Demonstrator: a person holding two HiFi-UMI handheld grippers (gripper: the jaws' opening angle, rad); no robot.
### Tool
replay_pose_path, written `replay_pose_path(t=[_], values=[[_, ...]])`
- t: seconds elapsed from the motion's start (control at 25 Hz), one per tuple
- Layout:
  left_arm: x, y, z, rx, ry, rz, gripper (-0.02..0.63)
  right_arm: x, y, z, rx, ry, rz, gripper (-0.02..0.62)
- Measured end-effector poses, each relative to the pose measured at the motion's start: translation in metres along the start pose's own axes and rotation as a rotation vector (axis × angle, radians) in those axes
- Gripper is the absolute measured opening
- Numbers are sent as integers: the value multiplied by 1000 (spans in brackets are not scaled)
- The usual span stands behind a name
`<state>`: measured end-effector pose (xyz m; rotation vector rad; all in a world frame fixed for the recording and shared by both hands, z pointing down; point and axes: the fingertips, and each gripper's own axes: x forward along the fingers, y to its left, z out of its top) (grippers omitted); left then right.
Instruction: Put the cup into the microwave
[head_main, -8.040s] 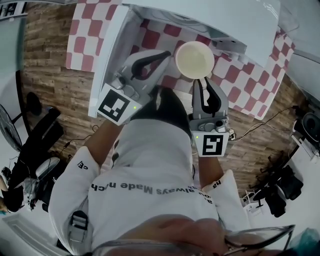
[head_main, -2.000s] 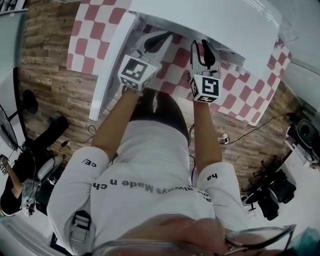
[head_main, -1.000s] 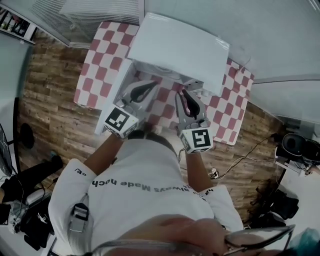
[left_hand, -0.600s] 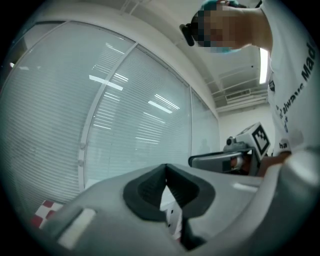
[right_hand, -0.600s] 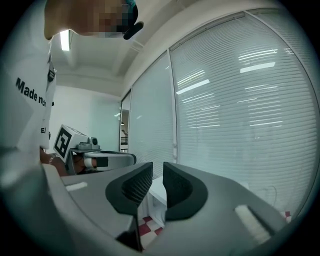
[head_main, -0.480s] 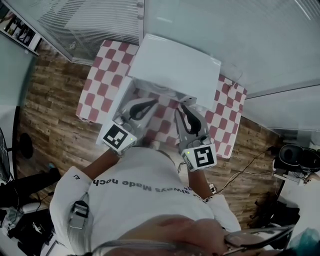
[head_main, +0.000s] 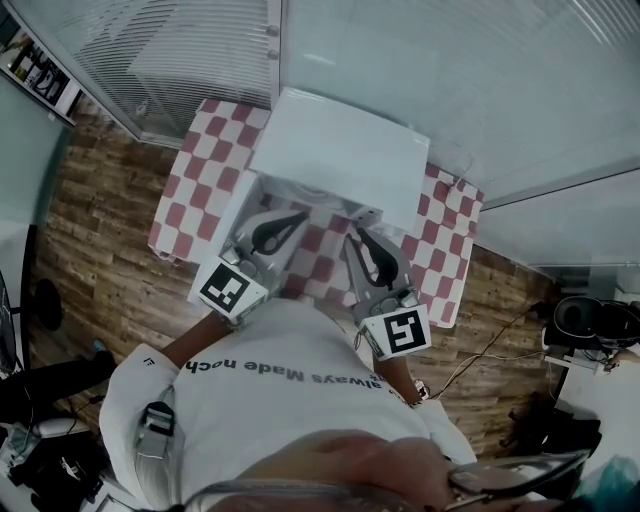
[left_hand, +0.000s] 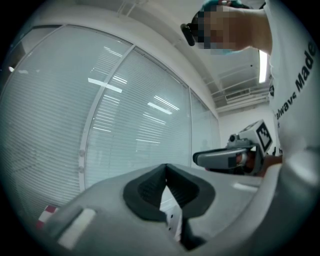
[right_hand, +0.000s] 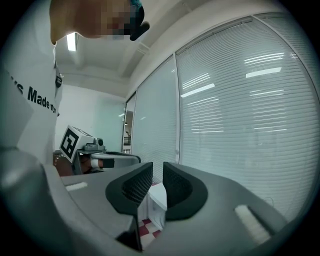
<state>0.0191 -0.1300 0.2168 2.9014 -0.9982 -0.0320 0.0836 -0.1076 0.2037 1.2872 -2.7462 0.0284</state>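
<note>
Blind-covered glass walls back the red-and-white checkered surface (head_main: 185, 190) where a white microwave (head_main: 340, 150) stands, seen from above. No cup shows in any view. If it already sits in the oven cavity, the microwave's flat top hides it from the head camera, and neither gripper camera looks inside. The door (head_main: 240, 200) appears to hang open at the microwave's left front corner.

Both tools are held just in front of the microwave, tipped upward toward the glass. The left tongs (left_hand: 166, 167) are closed tip to tip on nothing. The right tongs (right_hand: 157, 170) stand a narrow slit apart, also empty, with a sliver of the microwave showing through the gap.

With both tongs empty and drawn clear of the opening, the placing step looks finished or close to it. What likely remains is a check that the cup stands well inside, then a push on the door's free edge, probably from the left tongs nearest it.
</note>
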Motion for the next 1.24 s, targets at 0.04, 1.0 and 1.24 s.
replay_pose_path(t=[0.04, 1.0, 1.24], values=[[1, -1, 2, -3, -5, 0, 5, -1, -1, 1, -1, -1, -3, 63], [-11, 11, 5, 13, -24, 79, 5, -11, -13, 2, -9, -18, -64, 61], [-14, 8, 5, -1, -25, 73, 5, -14, -9, -2, -21, -3, -57, 61]])
